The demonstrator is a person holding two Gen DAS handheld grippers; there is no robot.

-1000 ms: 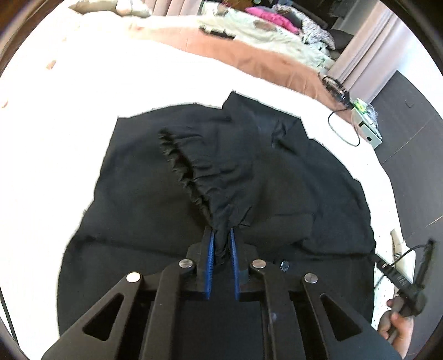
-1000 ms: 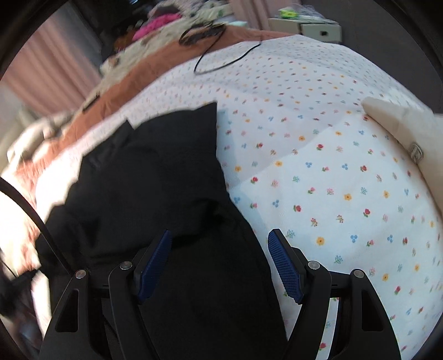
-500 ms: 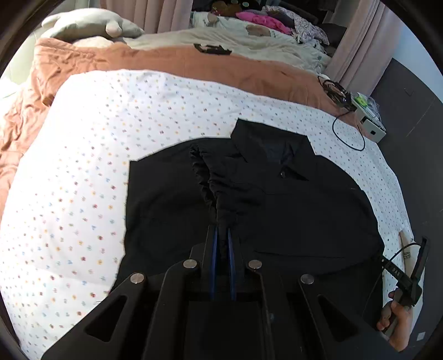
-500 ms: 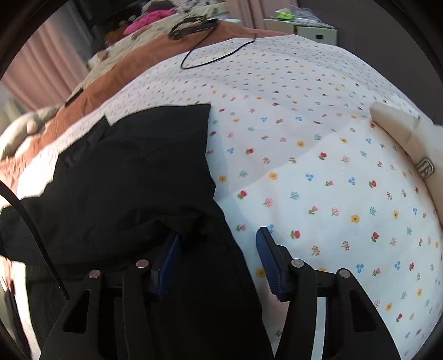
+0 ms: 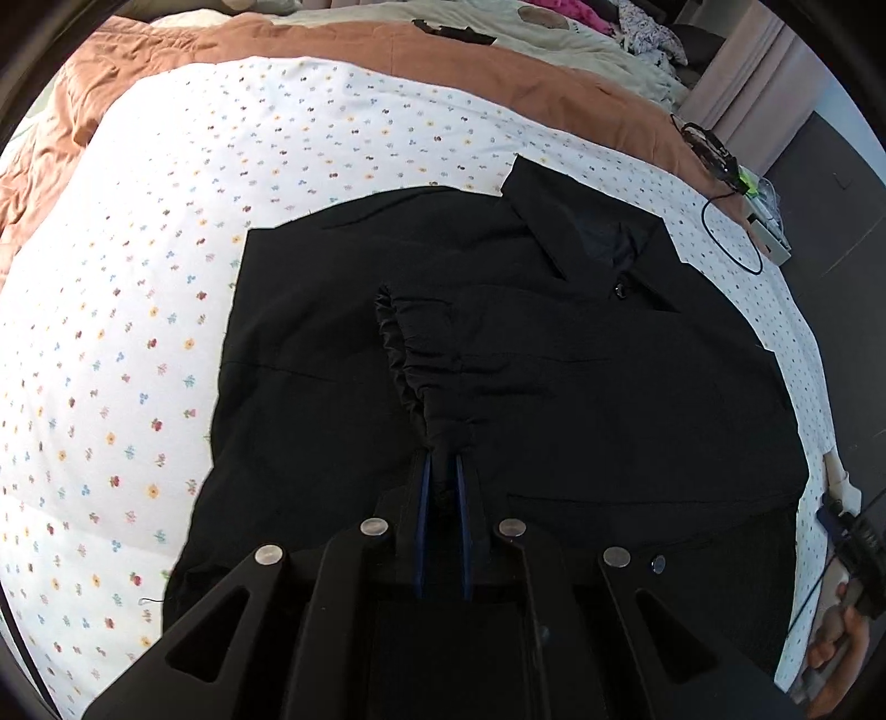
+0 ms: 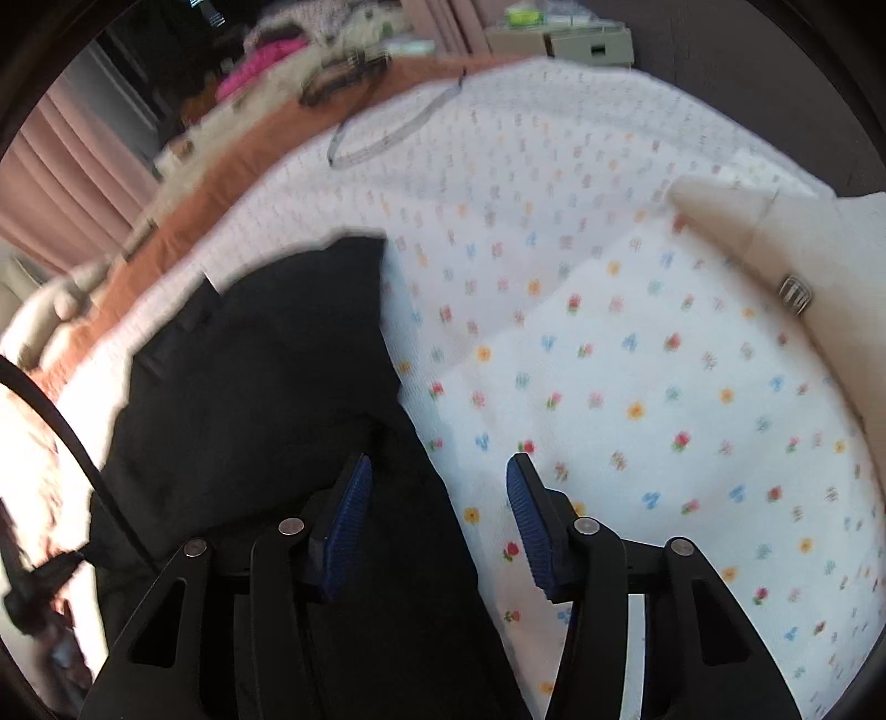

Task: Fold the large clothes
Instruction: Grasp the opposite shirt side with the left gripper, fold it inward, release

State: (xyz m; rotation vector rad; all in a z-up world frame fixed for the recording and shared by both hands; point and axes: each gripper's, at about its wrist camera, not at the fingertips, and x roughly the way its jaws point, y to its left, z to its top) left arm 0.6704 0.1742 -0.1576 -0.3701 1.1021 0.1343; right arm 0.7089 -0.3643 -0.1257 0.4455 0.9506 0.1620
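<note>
A large black jacket (image 5: 581, 387) lies spread on a flower-print bedsheet (image 5: 138, 332), collar toward the far side. My left gripper (image 5: 443, 471) is shut on the jacket's gathered sleeve cuff (image 5: 410, 365) and holds it over the jacket's body. In the right wrist view the jacket (image 6: 266, 376) fills the left half, its edge running down between the fingers. My right gripper (image 6: 437, 482) is open and empty, low over the jacket's right edge, one blue pad (image 6: 349, 509) over black cloth and the other over the sheet.
A brown blanket (image 5: 498, 72) and piled clothes lie at the bed's far side. A black cable loop (image 5: 731, 232) lies on the sheet at the far right. A cream pillow (image 6: 775, 249) sits at the right in the right wrist view. A white box (image 6: 559, 44) stands beyond the bed.
My left gripper has carried the sleeve cuff lower over the jacket body. My right gripper has stayed open at the jacket's right edge, shifting slightly; its view is blurred by motion.
</note>
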